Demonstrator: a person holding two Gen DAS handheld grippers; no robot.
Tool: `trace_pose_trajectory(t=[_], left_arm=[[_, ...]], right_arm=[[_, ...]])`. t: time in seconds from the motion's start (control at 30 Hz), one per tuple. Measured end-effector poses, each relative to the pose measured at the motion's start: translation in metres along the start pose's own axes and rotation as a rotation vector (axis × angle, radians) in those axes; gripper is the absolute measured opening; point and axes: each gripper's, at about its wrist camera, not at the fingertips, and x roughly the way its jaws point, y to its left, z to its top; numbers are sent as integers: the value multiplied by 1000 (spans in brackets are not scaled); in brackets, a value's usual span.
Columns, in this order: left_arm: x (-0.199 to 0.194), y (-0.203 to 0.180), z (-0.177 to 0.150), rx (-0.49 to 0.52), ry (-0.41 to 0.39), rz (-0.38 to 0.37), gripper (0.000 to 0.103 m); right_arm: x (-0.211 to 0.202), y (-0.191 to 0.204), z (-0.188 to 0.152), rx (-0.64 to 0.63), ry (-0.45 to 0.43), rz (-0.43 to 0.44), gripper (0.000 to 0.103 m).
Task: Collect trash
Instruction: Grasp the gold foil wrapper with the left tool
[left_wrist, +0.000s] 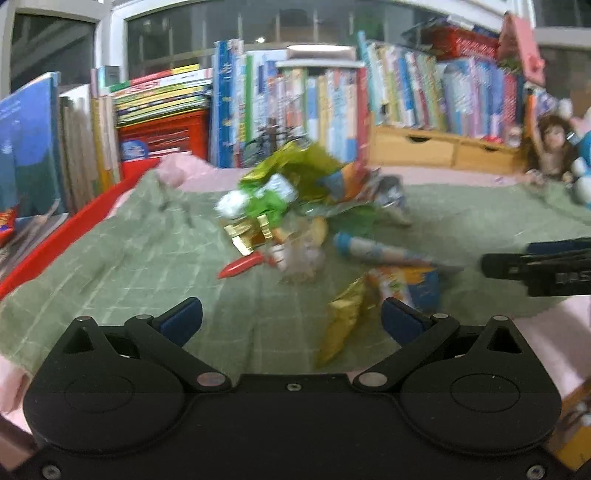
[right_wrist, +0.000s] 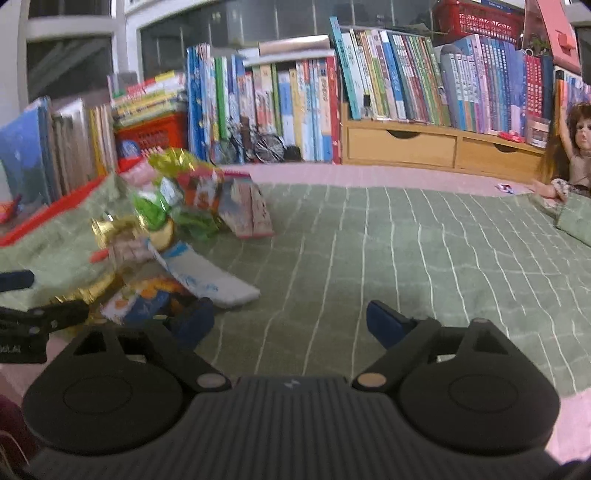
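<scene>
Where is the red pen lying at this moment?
In the left wrist view the red pen lies on the green cloth, at the left edge of the wrapper pile, just below a gold wrapper.

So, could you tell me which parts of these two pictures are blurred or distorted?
Left wrist view: the trash pile, books and green cloth are smeared; only the left gripper is sharp. Right wrist view: the pile is blurred, the books fairly crisp. Fisheye bends the shelves in both.
</scene>
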Motion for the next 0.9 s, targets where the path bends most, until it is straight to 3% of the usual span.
trace_pose_trajectory(t=[0.07, 0.13, 0.2, 0.27, 0.43, 0.57, 0.73, 0.9], left_arm=[[-2, -1, 3, -19, -1, -61, 96], [1, -4, 6, -30, 16, -87, 83], [9, -7, 5, -33, 44, -79, 62], [14, -8, 3, -42, 59, -59, 54], [21, -5, -1, -46, 76, -62, 42], [20, 0, 2, -70, 70, -55, 21], [20, 8, 8, -104, 55, -28, 19], [20, 12, 12, -99, 44, -9, 19]], right_arm=[[0, -2, 4, -4, 3, 4, 87], [0, -3, 6, -6, 2, 6, 83], [0, -5, 6, 8, 10, 16, 79], [0, -7, 4, 26, 21, 39, 74], [6, -1, 2, 1, 37, 58, 71], [15, 5, 8, 4, 39, 108, 71], [37, 13, 16, -10, 75, 153, 75], [59, 26, 28, -126, 103, 171, 85]])
